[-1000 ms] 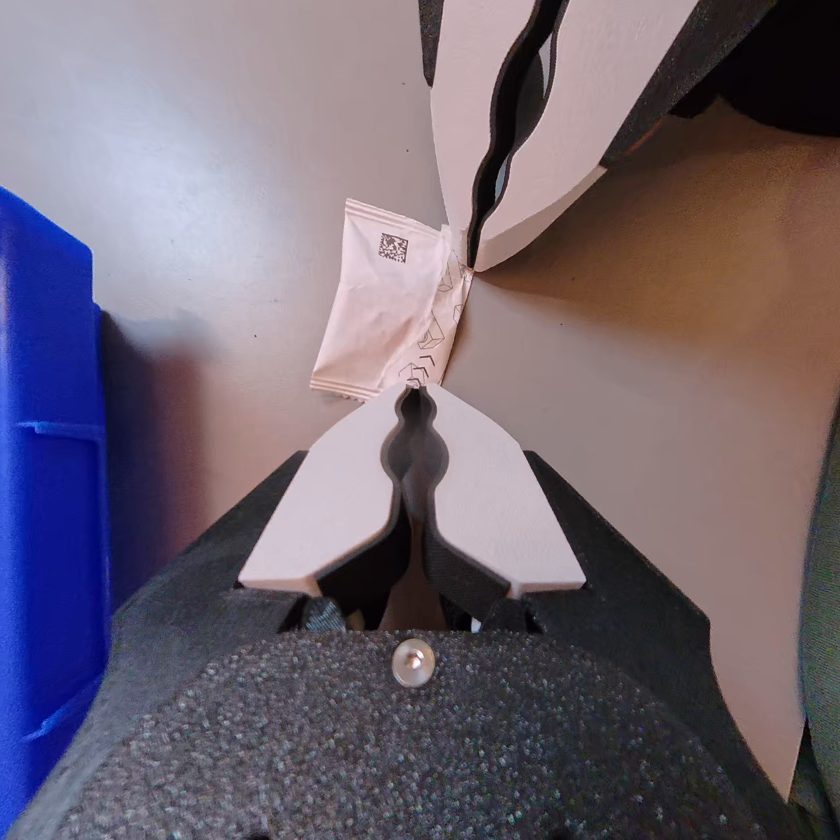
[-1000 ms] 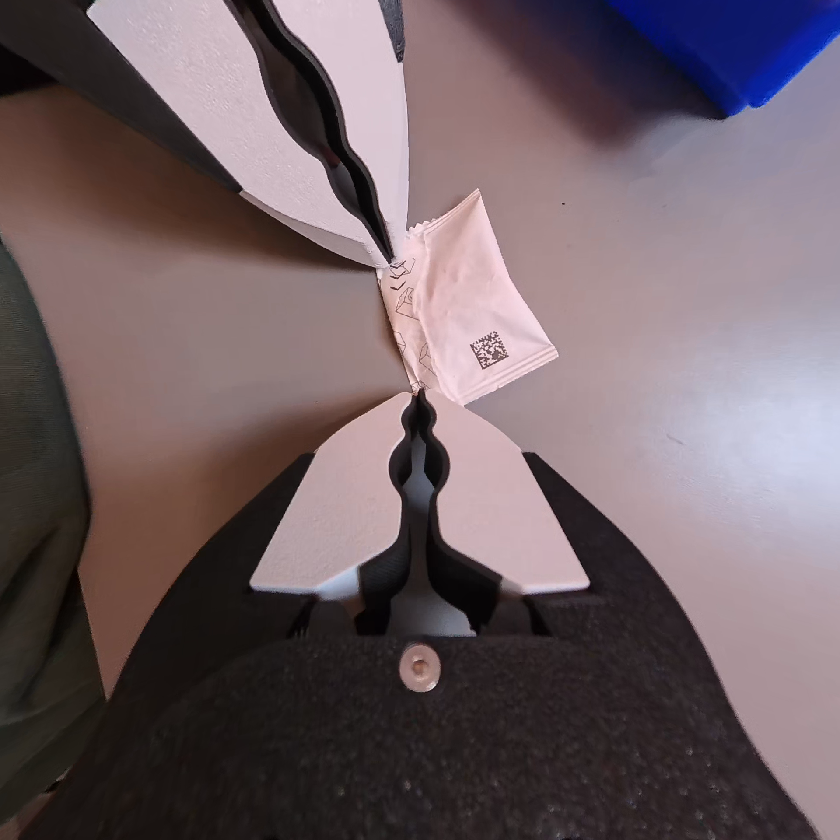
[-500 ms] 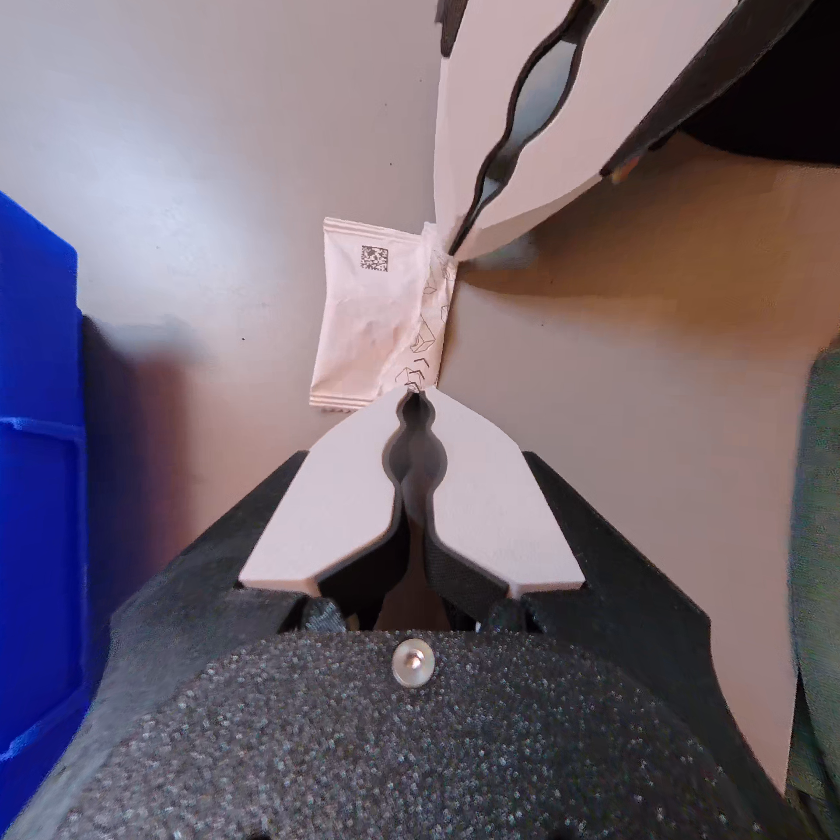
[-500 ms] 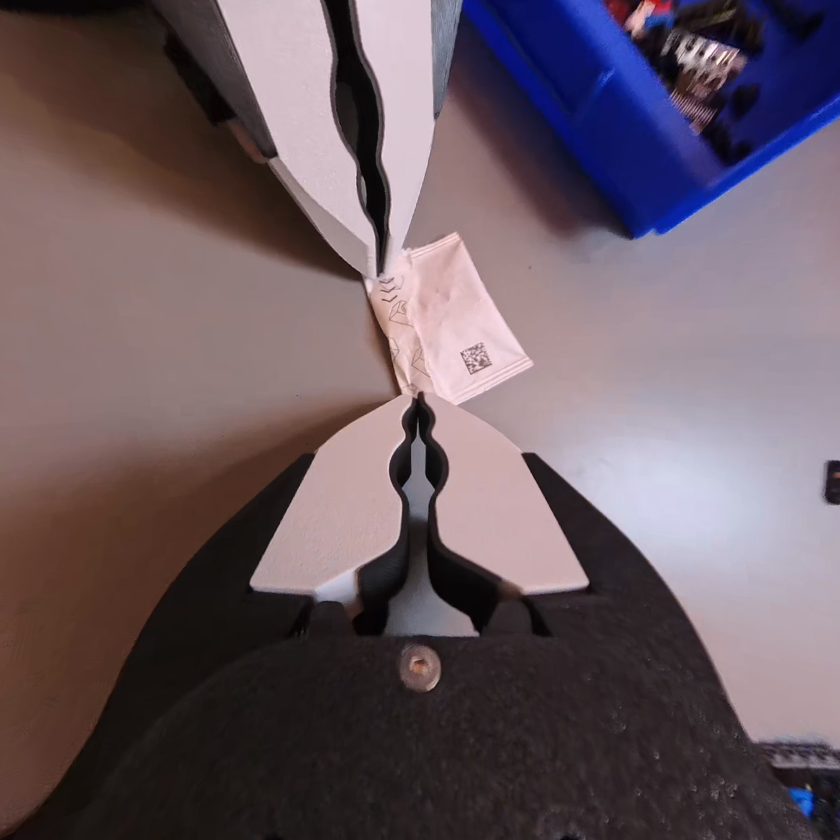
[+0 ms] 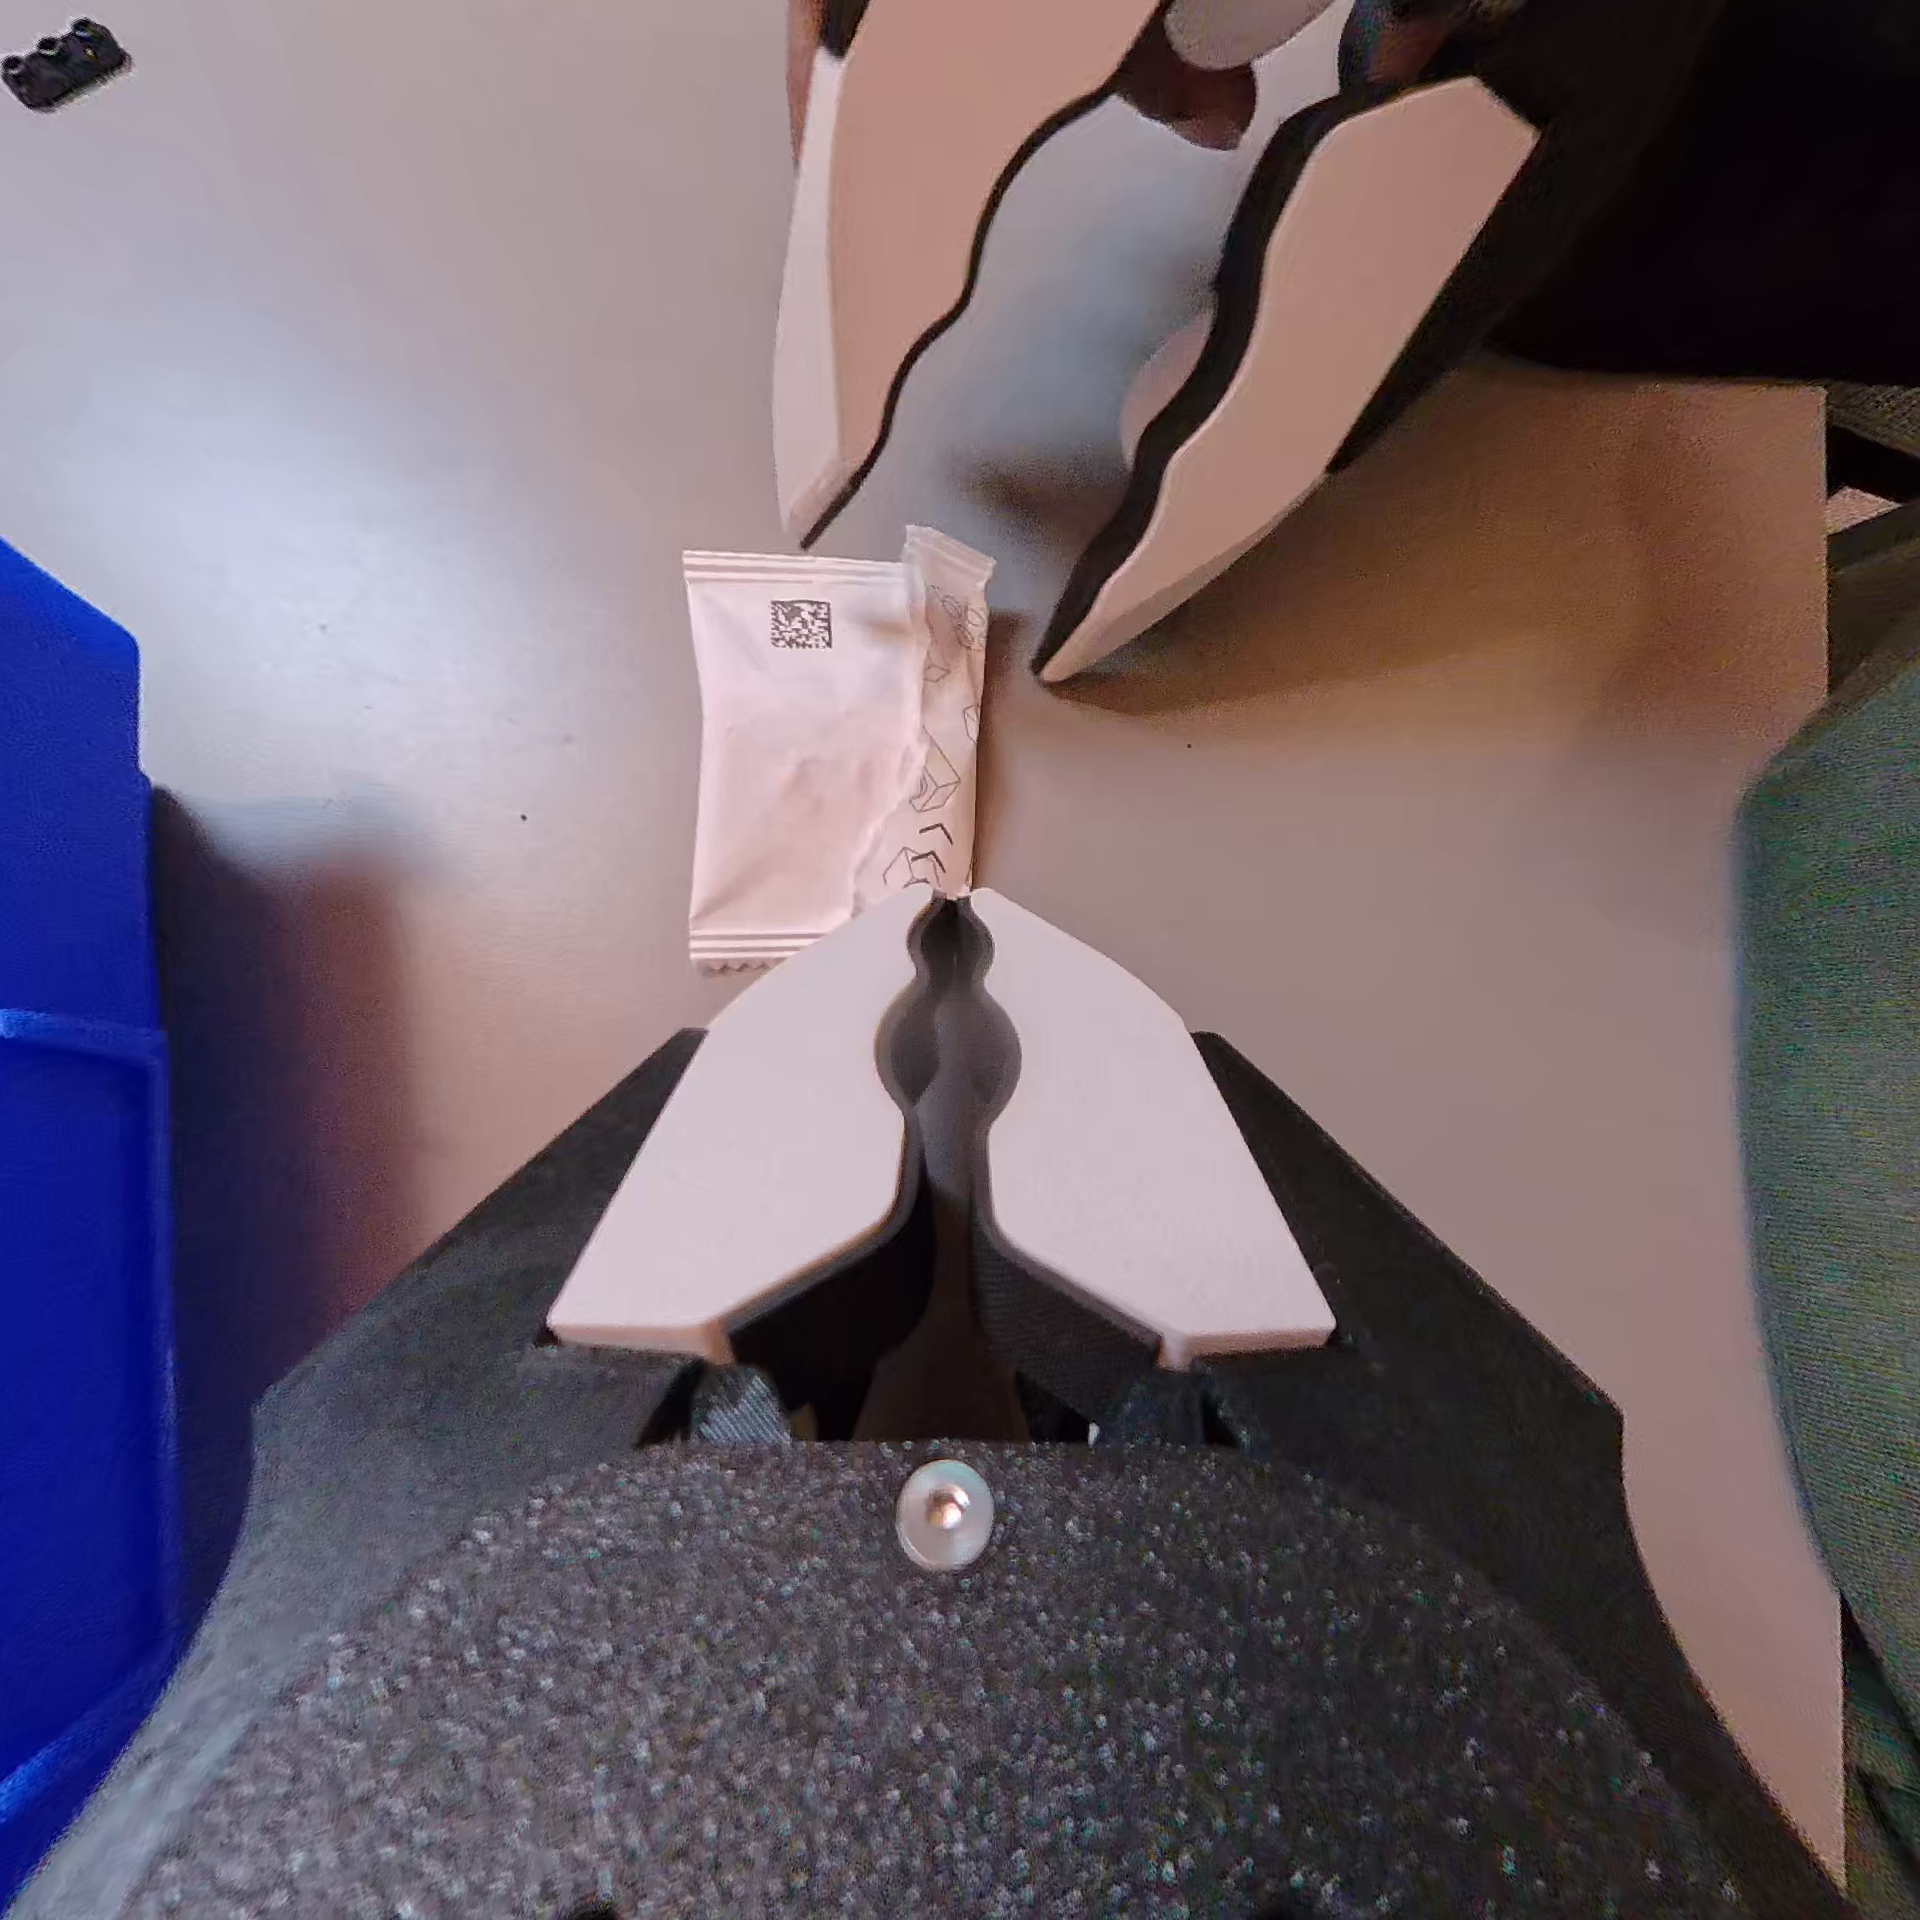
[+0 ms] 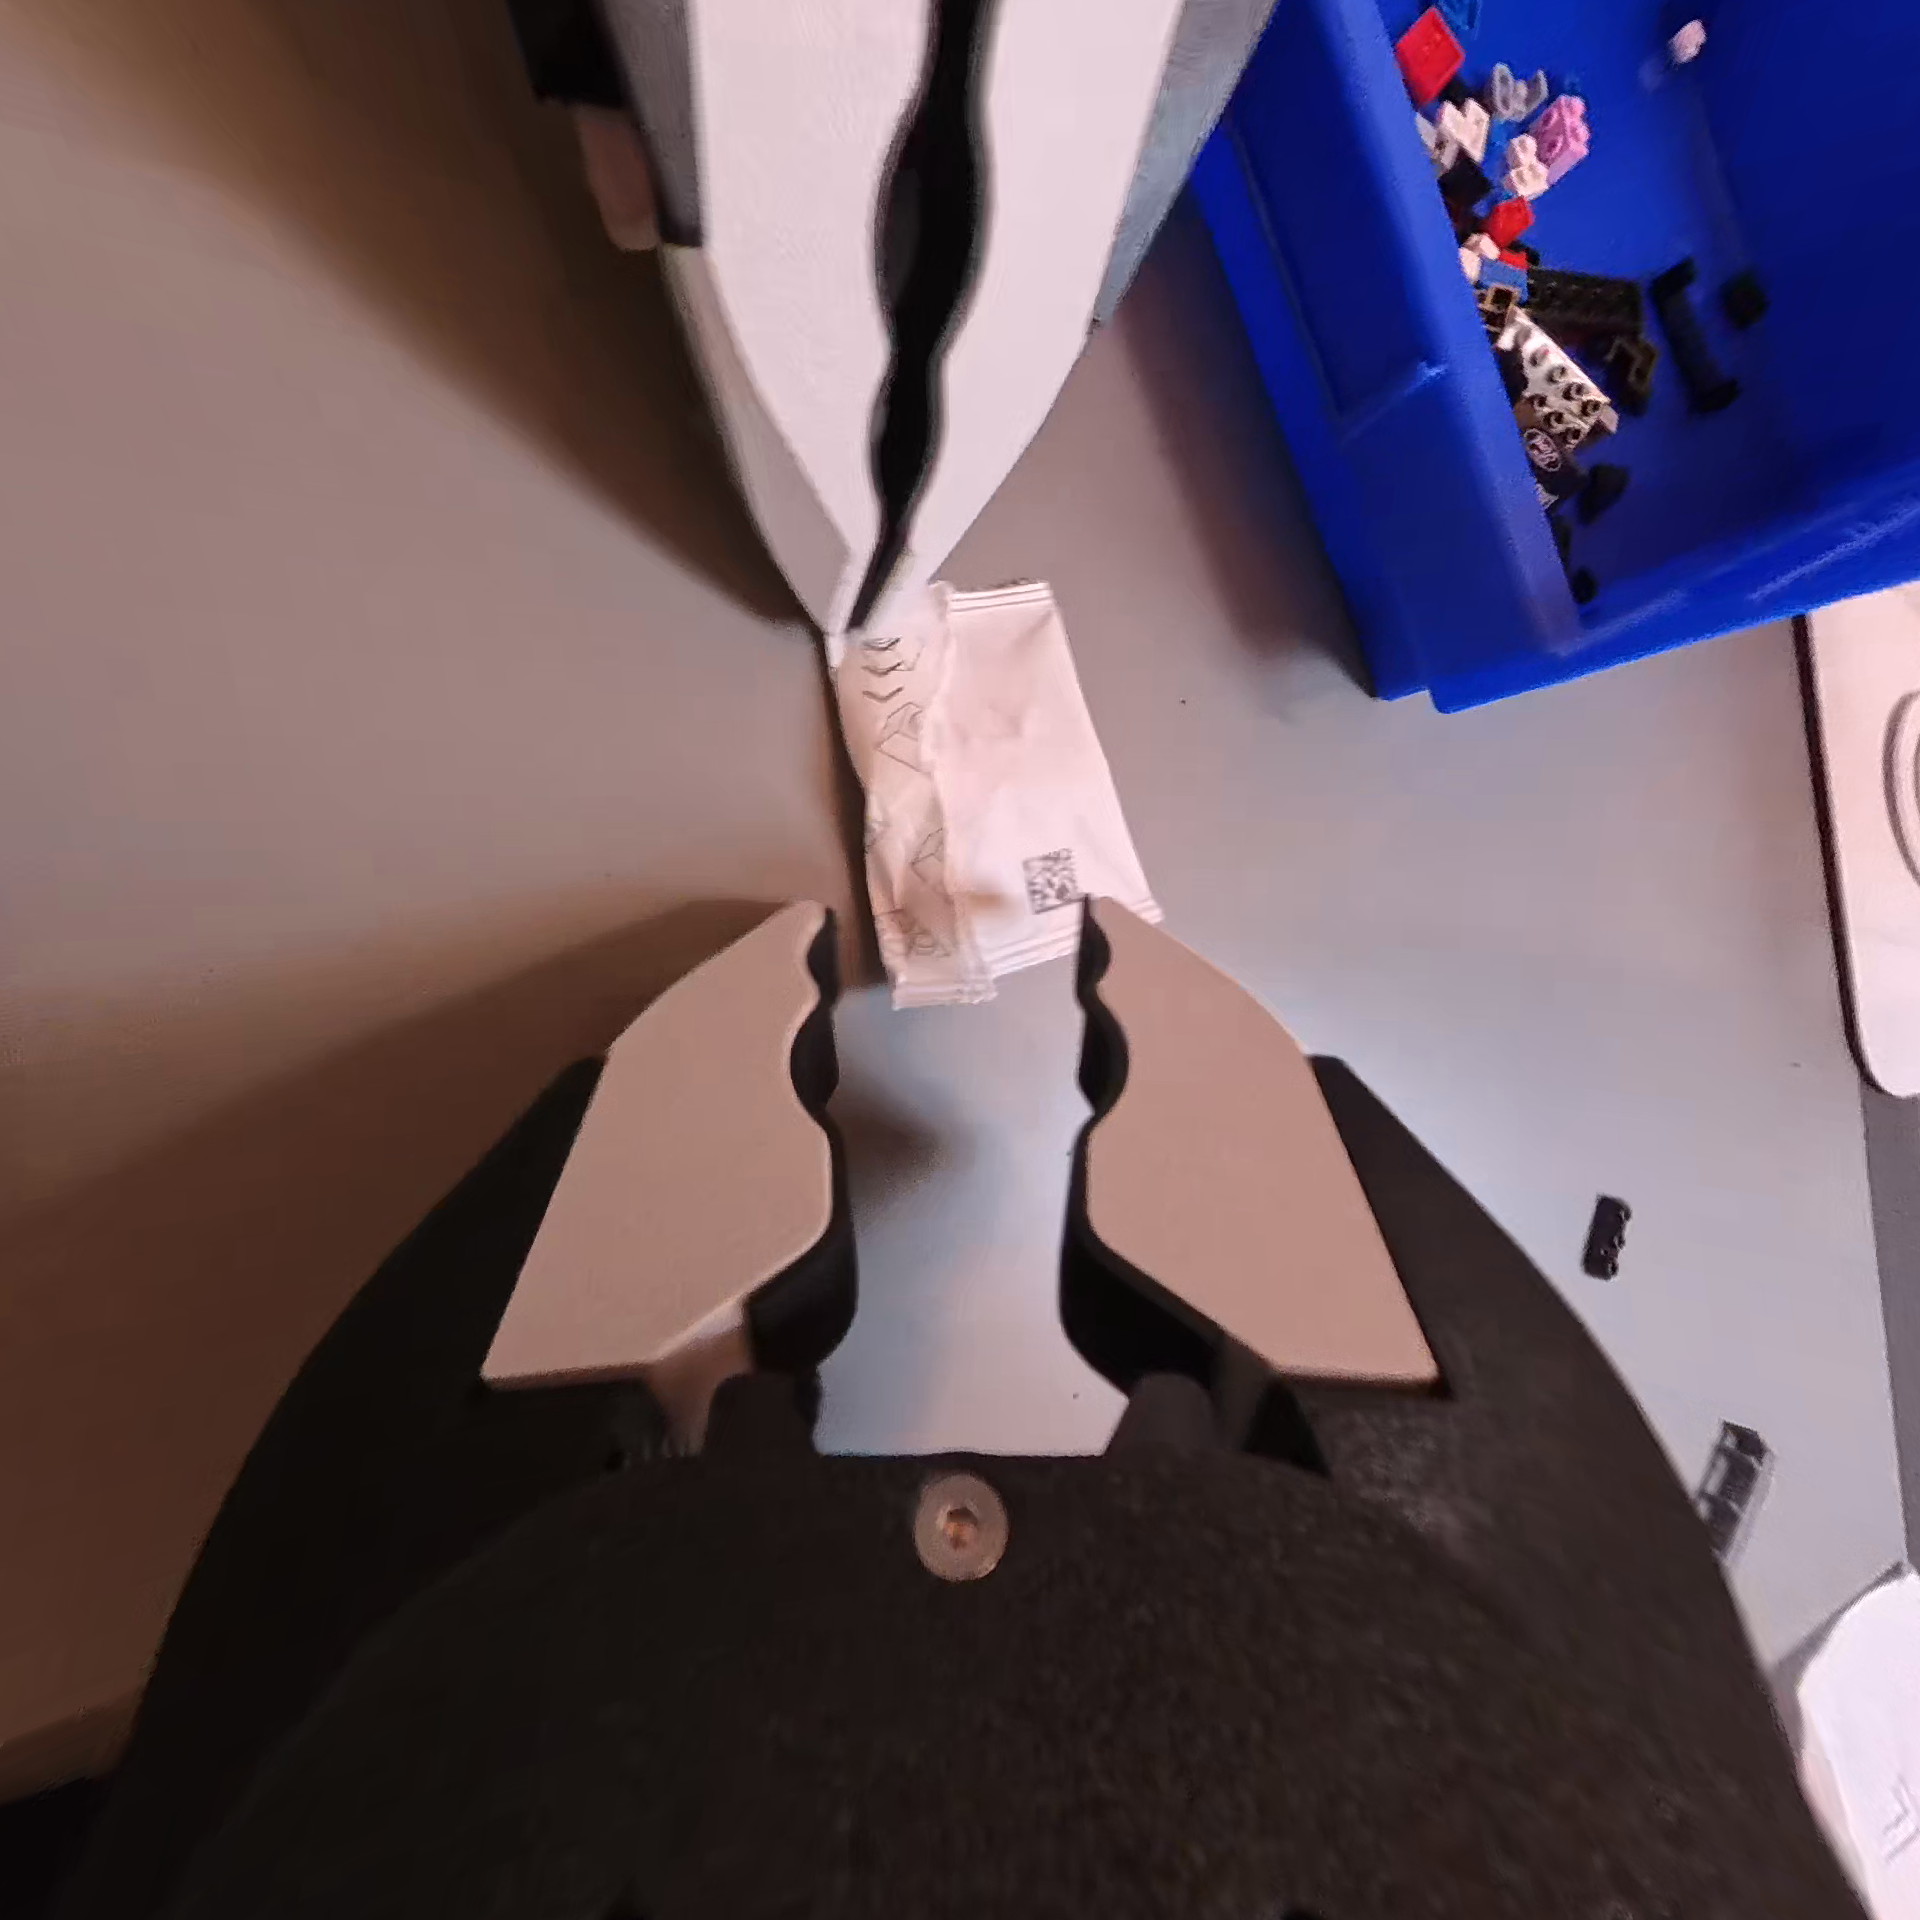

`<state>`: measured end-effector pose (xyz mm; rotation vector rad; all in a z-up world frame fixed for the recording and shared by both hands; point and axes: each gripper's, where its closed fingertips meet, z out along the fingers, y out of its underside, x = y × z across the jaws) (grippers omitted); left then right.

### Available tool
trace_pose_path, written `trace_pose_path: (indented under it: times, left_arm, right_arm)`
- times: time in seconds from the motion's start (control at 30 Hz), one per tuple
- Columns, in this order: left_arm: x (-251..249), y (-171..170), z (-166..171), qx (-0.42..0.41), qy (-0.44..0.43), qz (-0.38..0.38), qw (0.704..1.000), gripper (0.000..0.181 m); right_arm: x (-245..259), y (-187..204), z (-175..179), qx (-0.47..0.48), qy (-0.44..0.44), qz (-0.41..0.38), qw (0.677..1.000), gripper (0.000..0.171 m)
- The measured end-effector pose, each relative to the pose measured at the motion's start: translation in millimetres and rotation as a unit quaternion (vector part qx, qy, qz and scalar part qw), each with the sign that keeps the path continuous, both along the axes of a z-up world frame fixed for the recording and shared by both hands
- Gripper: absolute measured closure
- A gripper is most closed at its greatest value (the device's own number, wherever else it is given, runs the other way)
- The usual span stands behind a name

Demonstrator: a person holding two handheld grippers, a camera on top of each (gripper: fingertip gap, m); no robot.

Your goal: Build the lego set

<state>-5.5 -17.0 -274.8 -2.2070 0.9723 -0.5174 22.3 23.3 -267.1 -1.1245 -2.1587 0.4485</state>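
Above a plain grey desk (image 5: 364, 416), two handheld grippers face each other across a small white paper packet (image 5: 810, 758). The left gripper (image 5: 951, 906) has its fingers together, clamped on one corner of the packet's printed side flap. The right gripper (image 6: 956, 914) has its fingers apart, straddling the packet's opposite end without gripping it; the packet is held only from the left side. The packet looks unopened, its crimped ends intact, with a small square code mark printed on its face. A blue bin (image 6: 1455, 499) holding loose toy bricks (image 6: 1538, 260) stands near the packet, on the desk. A few small black bricks (image 6: 1605, 1236) lie scattered on the desk, well apart from the packet. A green sleeve shows at the edge of the left view.
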Motion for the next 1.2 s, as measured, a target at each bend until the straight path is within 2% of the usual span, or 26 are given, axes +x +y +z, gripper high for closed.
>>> trace_pose_path:
  times: [0.13,0.2,0.33,0.43,0.47,0.5,0.53,0.73,0.83,0.87,0.97,1.0,1.1,1.2]
  left_arm:
    - [1,-1,1,0.0,-0.004,-0.007,1.0,0.181]
    - [-1,0,3,0.021,0.003,-0.012,1.0,0.181]
    - [-3,12,51,0.189,-0.009,-0.015,0.982,0.181]
    - [1,10,68,0.25,0.012,-0.025,0.968,0.181]
    - [3,11,72,0.271,0.016,-0.022,0.962,0.125]
    - [5,13,71,0.278,0.03,-0.022,0.96,0.106]
    - [4,14,69,0.281,0.045,-0.019,0.958,0.101]
    - [3,17,65,0.337,0.103,-0.044,0.935,0.137]
    - [2,15,50,0.335,0.146,-0.07,0.928,0.172]
    - [1,15,45,0.33,0.158,-0.073,0.928,0.178]
    - [5,13,43,0.304,0.138,-0.07,0.94,0.18]
    - [5,13,45,0.293,0.123,-0.063,0.946,0.18]
    - [4,12,51,0.236,0.035,-0.039,0.97,0.181]
    - [4,10,57,0.192,-0.039,-0.027,0.98,0.18]
  right_arm:
    - [-10,6,-5,0.025,0.007,0.007,1.0,0.157]
    - [-12,7,-4,0.036,0.014,0.003,0.999,0.158]
    - [-10,7,13,-0.094,0.032,-0.044,0.994,0.16]
    - [-4,-1,28,-0.222,0.015,-0.059,0.973,0.16]
    - [-3,-2,31,-0.243,0.01,-0.058,0.968,0.16]
    - [0,-5,31,-0.258,-0.002,-0.056,0.964,0.161]
    - [1,-7,31,-0.267,-0.011,-0.055,0.962,0.16]
    - [3,-22,35,-0.311,-0.021,-0.029,0.95,0.16]
    - [4,-24,42,-0.333,-0.014,-0.022,0.943,0.161]
    - [5,-22,43,-0.335,-0.01,-0.023,0.942,0.161]
    - [5,-18,48,-0.337,0.013,-0.017,0.941,0.159]
    - [4,-16,53,-0.325,0.037,-0.013,0.945,0.154]
    - [0,-17,77,-0.265,0.131,0.022,0.955,0.137]
    - [-2,-21,82,-0.194,0.159,0.039,0.967,0.137]
